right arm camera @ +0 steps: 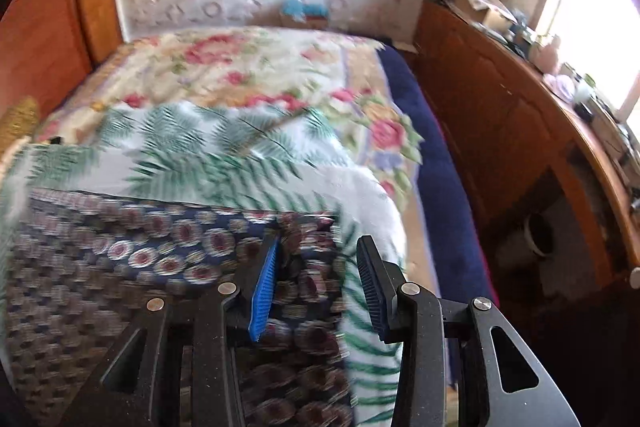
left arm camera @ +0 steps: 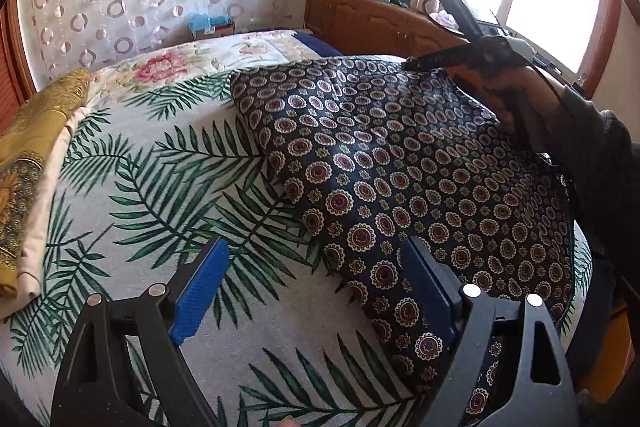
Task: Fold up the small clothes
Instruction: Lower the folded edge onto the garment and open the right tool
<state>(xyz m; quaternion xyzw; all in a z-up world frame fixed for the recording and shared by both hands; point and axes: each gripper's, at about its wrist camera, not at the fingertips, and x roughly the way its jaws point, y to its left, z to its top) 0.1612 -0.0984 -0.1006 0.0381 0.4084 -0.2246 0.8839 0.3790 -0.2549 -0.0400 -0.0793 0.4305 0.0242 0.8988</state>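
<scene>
**Patterned garment spread on the bed, both tongs wide and empty**

A dark garment [left arm camera: 400,163] printed with round medallions is seen lying on the bed [left arm camera: 132,163], on top of a palm-leaf sheet. It is laid fairly flat, with soft rumples along its near edge. A folded yellow cloth [left arm camera: 28,155] rests well apart from the garment, at the far left edge of the bed.

The left tongs [left arm camera: 316,291] are held spread wide above the garment's near edge, with nothing gripped between the blue pads. The right tongs [right arm camera: 316,283] are likewise parted, above the garment's far right corner; no cloth is pinched, though that view is blurred by motion. In the left view the right tongs can be made out over the garment's far side.

The garment is judged to be light, thin and limp, likely to sag and slide when lifted, so little grip force should be needed. Hold is best taken at a corner or along a hem, one layer pinched cleanly, with both corners of one edge raised together so that the fold falls straight
</scene>
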